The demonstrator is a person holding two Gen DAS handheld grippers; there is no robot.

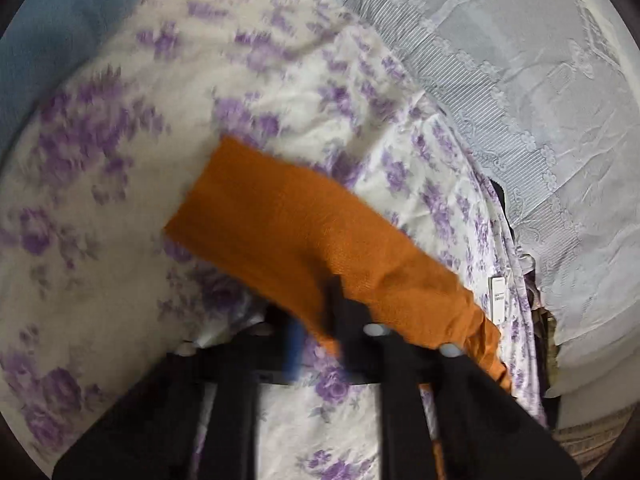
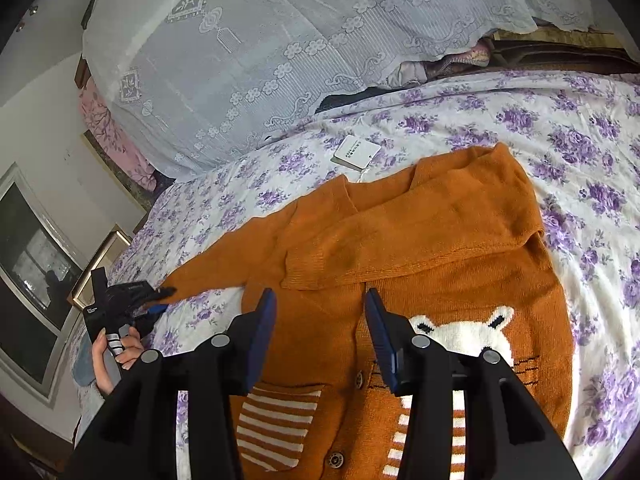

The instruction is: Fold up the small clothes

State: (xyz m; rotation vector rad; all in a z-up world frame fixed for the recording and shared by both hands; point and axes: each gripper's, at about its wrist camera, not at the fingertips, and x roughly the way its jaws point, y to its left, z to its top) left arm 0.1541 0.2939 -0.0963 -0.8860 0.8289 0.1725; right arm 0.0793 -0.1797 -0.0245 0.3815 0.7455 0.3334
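The orange cardigan (image 2: 420,264) lies face up on the purple-flowered bedspread (image 2: 580,152), one sleeve folded across its chest, the other stretched out to the left. That stretched sleeve (image 1: 304,236) ends between the left gripper (image 1: 320,320) fingers, which are clenched on its cuff (the wrist view is blurred, but cloth fills the gap). The right gripper (image 2: 320,300) hovers over the cardigan's front above the striped pocket (image 2: 276,424), jaws apart and holding nothing. A white tag (image 2: 356,152) lies near the collar, a lace cover (image 2: 260,48) beyond.
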